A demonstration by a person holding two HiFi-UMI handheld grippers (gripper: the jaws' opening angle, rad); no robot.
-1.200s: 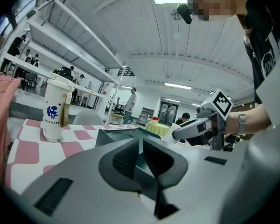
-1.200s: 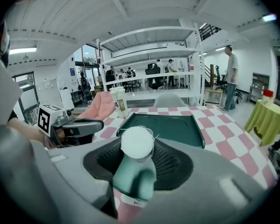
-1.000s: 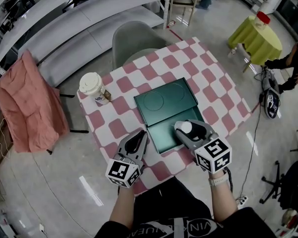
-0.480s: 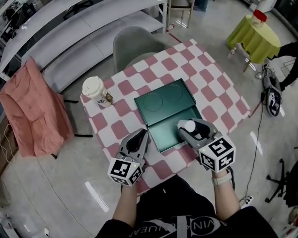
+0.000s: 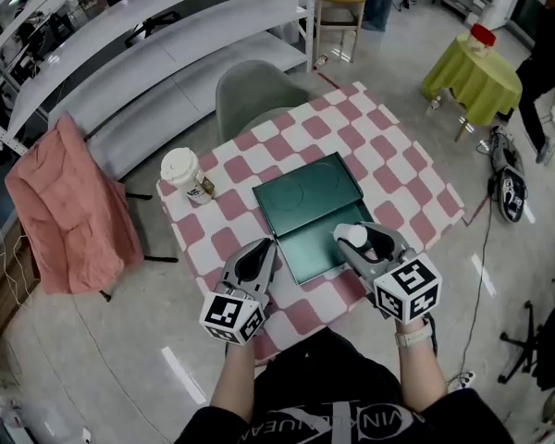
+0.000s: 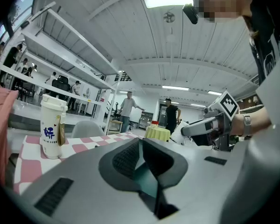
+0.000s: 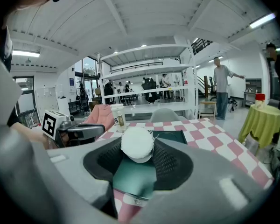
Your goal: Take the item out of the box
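Note:
A dark green box (image 5: 301,251) lies open on the pink-and-white checked table (image 5: 402,169), its lid (image 5: 307,191) folded flat away from me. Over the near right part of the box, my right gripper (image 5: 356,241) is shut on a round white item (image 5: 349,236). In the right gripper view the white item (image 7: 137,143) sits between the pads at the right gripper's (image 7: 138,149) tips, with the green box (image 7: 134,177) below. My left gripper (image 5: 259,258) rests at the box's near left edge, jaws together and holding nothing. The left gripper (image 6: 141,146) shows only green between its pad bases.
A white lidded cup (image 5: 187,174) stands on the table's far left corner. A grey chair (image 5: 254,86) is tucked in behind the table, and a pink cloth (image 5: 65,206) hangs at the left. A small table with a green cloth (image 5: 472,72) and a person (image 5: 546,44) are at the far right.
Both grippers and the white item stay almost where they were. The person at the far right has stood up and moved further back.

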